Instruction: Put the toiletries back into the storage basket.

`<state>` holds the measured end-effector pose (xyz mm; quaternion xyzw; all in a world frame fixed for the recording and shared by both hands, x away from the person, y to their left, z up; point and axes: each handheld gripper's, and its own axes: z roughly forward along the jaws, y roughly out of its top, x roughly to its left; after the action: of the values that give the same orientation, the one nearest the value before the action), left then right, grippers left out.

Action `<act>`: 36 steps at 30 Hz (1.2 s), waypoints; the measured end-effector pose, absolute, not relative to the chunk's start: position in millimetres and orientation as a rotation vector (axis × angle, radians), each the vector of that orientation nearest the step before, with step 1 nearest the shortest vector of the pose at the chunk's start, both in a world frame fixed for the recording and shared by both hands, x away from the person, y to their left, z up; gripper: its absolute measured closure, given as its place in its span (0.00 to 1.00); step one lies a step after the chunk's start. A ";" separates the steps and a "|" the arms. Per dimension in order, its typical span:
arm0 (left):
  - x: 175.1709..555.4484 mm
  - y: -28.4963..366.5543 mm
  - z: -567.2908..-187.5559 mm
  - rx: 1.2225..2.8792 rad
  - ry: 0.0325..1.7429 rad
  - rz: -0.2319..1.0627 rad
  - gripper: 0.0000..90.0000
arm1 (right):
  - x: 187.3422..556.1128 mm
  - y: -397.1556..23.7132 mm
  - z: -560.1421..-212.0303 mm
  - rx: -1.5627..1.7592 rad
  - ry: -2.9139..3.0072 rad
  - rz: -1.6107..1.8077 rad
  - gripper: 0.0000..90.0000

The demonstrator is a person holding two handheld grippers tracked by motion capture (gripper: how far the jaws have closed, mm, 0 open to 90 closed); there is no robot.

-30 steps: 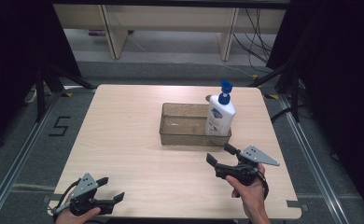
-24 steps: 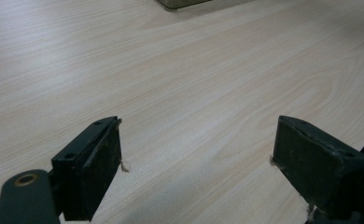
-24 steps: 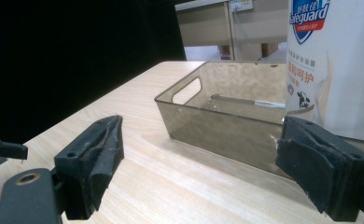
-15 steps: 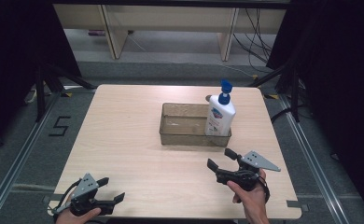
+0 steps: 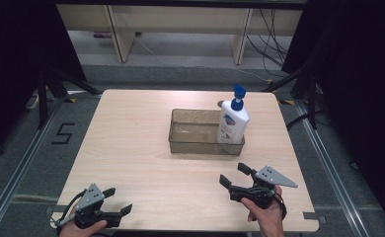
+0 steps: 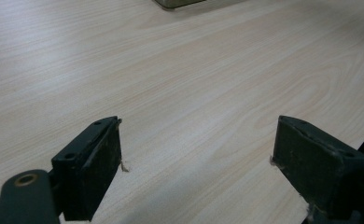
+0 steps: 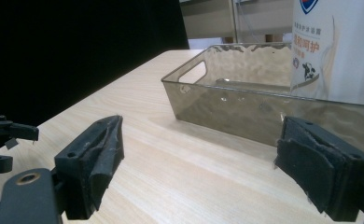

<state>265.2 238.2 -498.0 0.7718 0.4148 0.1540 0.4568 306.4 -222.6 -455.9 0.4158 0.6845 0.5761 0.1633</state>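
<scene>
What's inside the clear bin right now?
One white pump bottle with a blue pump stands upright at the right end of the clear bin. The rest of its floor looks bare; the part behind the bottle is hidden.

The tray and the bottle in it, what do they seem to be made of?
The tray looks like smoky, see-through plastic with a glossy finish: the table's wood grain shows through its walls, and they catch highlights. The bottle seems to be opaque white plastic, smooth and slightly shiny, with a printed label and a blue pump top that also looks like plastic.
</scene>
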 end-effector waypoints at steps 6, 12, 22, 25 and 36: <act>266.1 238.1 -498.9 1.908 1.010 0.375 0.16 | 301.0 -223.3 -459.0 1.177 1.971 1.650 0.17; 265.7 237.6 -498.7 1.902 1.013 0.377 0.16 | 297.4 -222.7 -462.2 1.182 1.975 1.644 0.17; 265.9 237.6 -499.1 1.916 1.005 0.372 0.16 | 289.5 -227.6 -466.2 1.186 1.978 1.630 0.17; 265.8 237.4 -499.3 1.918 1.005 0.373 0.17 | 287.2 -227.9 -468.0 1.206 1.977 1.642 0.17; 265.6 236.1 -499.9 1.926 1.001 0.364 0.16 | 281.4 -234.0 -477.3 1.208 2.011 1.583 0.17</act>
<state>265.6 236.1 -499.9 0.7802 0.4055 0.1475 0.4530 281.4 -234.0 -477.3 0.4217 0.7019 0.5527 0.1553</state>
